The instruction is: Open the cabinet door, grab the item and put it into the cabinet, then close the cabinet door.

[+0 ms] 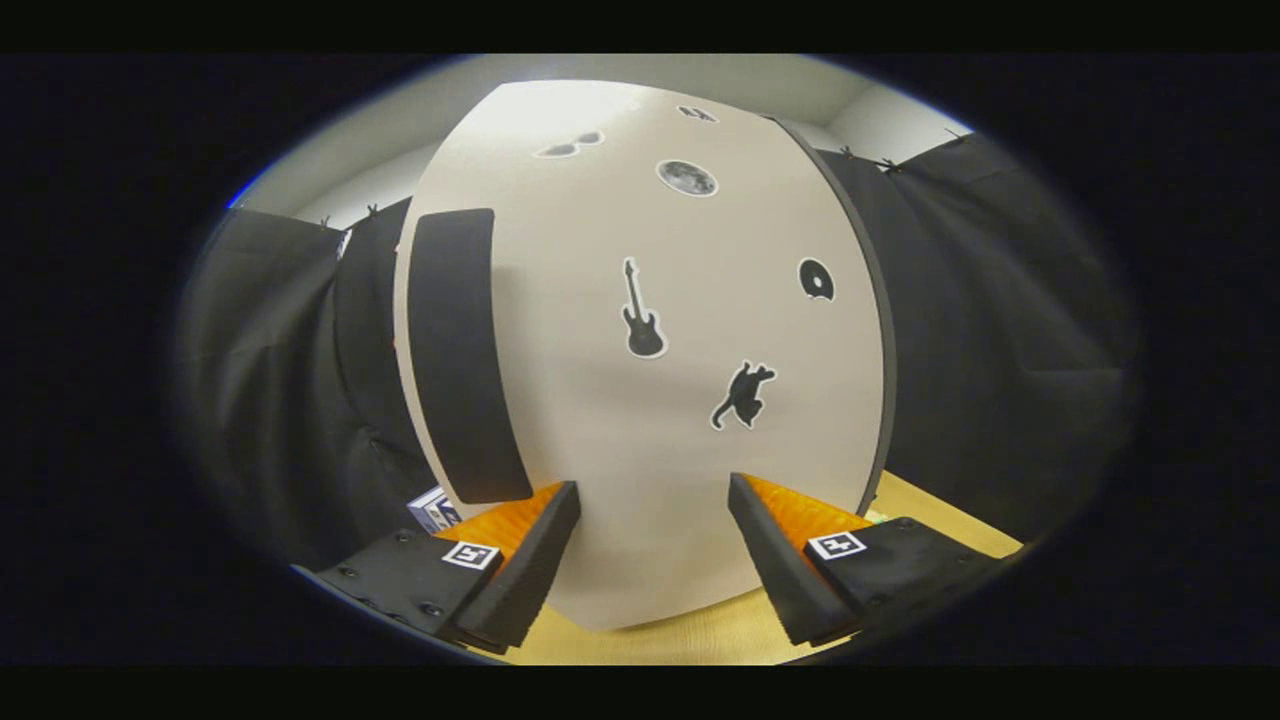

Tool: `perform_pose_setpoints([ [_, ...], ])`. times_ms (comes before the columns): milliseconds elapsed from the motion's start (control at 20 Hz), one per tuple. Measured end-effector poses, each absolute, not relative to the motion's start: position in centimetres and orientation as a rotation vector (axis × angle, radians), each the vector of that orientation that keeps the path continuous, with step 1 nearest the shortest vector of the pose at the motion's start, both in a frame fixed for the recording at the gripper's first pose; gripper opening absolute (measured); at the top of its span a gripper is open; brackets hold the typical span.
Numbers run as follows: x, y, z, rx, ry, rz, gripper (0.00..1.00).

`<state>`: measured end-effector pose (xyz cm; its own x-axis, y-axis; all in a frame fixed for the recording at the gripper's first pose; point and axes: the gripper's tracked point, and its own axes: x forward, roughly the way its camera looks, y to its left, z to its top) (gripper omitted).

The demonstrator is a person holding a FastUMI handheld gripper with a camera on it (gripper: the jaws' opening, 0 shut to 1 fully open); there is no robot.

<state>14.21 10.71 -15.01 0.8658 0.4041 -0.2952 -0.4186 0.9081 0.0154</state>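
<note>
1. The cabinet door (pixel 640 400) stands closed, straight ahead of the gripper (pixel 654 545) and close to it; its pale face carries dark stickers, among them a guitar (pixel 642 310), a cat (pixel 744 394), a disc (pixel 816 279) and a moon (pixel 687 178).
2. A long black handle strip (pixel 462 355) runs vertically near the door's left edge; it lies ahead of the left finger (pixel 535 535) and slightly outboard of it; its lower end sits just beyond that fingertip.
3. The gripper's fingers stand wide apart with nothing between them; only the bare door face shows in the gap; no contact with the door can be confirmed.
4. A small blue-and-white box (pixel 432 510) sits low beside the left finger, at the foot of the cabinet on the left; it is judged to be the item to stow, though it is partly hidden.
5. Judgement: the task appears to be at its opening step, the door not yet opened; the coming move turns on shifting the gripper leftward so the fingers straddle the vertical strip, whose long axis runs upright.
6. The cabinet rests on a light wooden table (pixel 690 640); black cloth (pixel 1000 330) hangs behind on both sides.
</note>
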Motion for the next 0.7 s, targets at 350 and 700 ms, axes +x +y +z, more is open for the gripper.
perform_pose_setpoints([
  [350, 15.6, 11.2, -15.7, -0.132, 0.343, 0.375, 0.97],
  [700, 12.1, 7.0, -9.6, -0.161, 0.303, 0.345, 0.94],
])
